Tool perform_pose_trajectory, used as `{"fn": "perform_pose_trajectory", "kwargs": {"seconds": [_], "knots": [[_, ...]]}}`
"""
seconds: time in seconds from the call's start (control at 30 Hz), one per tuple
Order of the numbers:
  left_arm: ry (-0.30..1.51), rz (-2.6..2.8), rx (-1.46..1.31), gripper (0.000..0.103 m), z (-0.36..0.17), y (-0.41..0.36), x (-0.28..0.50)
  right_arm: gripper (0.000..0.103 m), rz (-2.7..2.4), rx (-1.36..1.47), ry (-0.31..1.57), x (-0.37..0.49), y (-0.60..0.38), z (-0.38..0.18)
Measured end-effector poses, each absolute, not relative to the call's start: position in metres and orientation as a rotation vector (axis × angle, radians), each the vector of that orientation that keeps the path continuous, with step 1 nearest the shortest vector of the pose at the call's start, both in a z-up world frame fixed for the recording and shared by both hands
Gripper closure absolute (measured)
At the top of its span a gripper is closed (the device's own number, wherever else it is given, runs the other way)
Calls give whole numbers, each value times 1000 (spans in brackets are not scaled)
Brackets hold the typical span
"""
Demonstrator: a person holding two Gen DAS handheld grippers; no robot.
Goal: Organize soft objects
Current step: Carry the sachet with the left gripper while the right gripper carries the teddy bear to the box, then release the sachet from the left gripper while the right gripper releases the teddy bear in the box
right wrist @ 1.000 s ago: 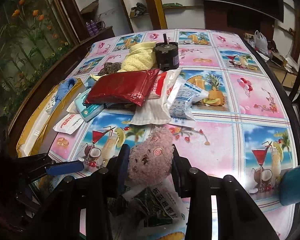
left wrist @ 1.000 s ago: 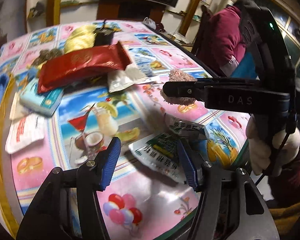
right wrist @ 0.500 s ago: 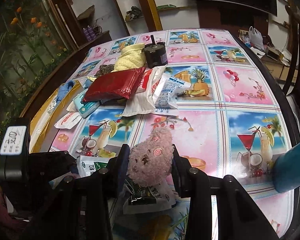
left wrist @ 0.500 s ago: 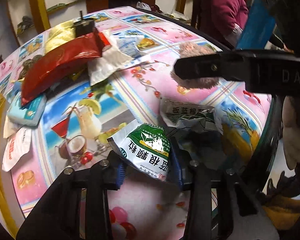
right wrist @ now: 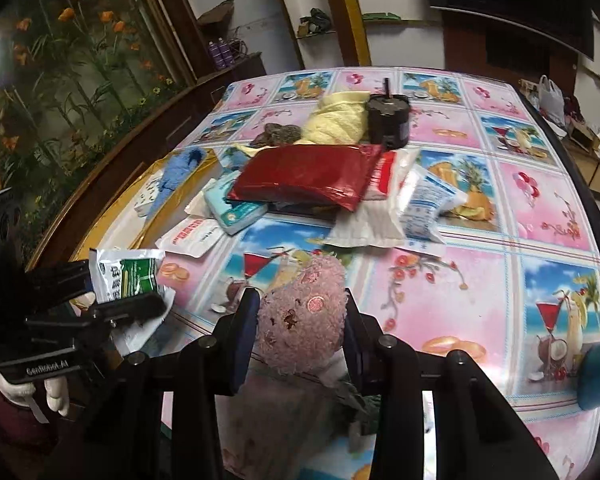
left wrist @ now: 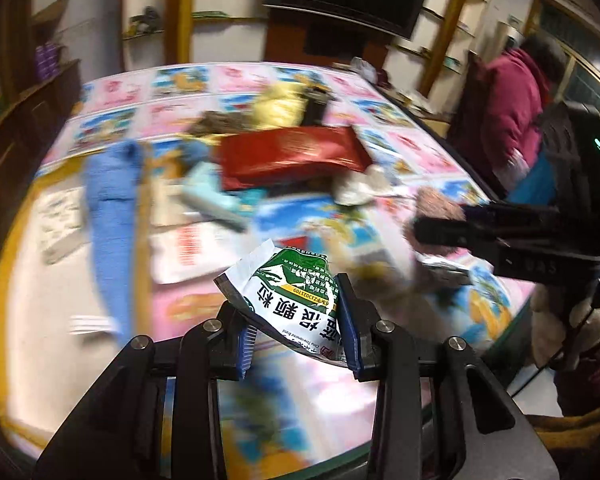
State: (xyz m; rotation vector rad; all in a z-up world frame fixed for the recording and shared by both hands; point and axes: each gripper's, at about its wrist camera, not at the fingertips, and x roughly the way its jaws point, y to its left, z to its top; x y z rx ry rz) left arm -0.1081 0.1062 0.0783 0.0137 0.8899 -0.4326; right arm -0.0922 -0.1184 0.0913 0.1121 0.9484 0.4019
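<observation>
My left gripper [left wrist: 298, 330] is shut on a green and white sachet [left wrist: 290, 296], lifted off the table; the same sachet [right wrist: 126, 274] shows at the left of the right wrist view, where the left gripper [right wrist: 112, 292] holds it above the table's left side. My right gripper [right wrist: 300, 320] is shut on a pink plush toy [right wrist: 302, 322], held just above the tablecloth; the plush toy [left wrist: 436, 206] and the right gripper [left wrist: 440, 224] show at the right of the left wrist view. Another crumpled sachet [right wrist: 356, 400] lies under the right gripper.
A pile sits mid-table: red pouch [right wrist: 312, 176], white packets [right wrist: 400, 208], teal tissue pack [right wrist: 232, 204], yellow cloth [right wrist: 336, 120], black cylinder [right wrist: 388, 120], blue cloth [right wrist: 176, 176]. A person in a maroon jacket [left wrist: 508, 108] sits at the far right. The table edge [right wrist: 596, 216] curves on the right.
My left gripper closed on the green sachet, lifted it off the table and swung left. The right gripper kept its grip on the plush toy and shifted slightly.
</observation>
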Motion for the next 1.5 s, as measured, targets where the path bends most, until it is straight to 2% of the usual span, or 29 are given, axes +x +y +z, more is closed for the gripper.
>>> {"fn": "perform_pose_trajectory", "kwargs": {"seconds": [0.3,0.77,0.83,0.93,1.07,1.3,1.5], "knots": [[955,-129,-72,68,56,225,-60,65,605,10,948,-67,-3,104],[1051,-3,-178,66,19,285,16,64,760,-101,995,-12,130,84],[1036,-41,-249,62,23,294,15,62,756,-106,998,-7,136,81],[1022,-64,-348,62,30,307,10,61,742,-67,1014,4,140,75],[988,-43,-409,56,41,319,-2,52,737,17,1055,19,137,68],[906,14,-432,56,66,317,-29,52,709,40,1005,7,98,84],[821,-61,-429,55,85,289,-63,52,555,44,960,-5,16,97]]}}
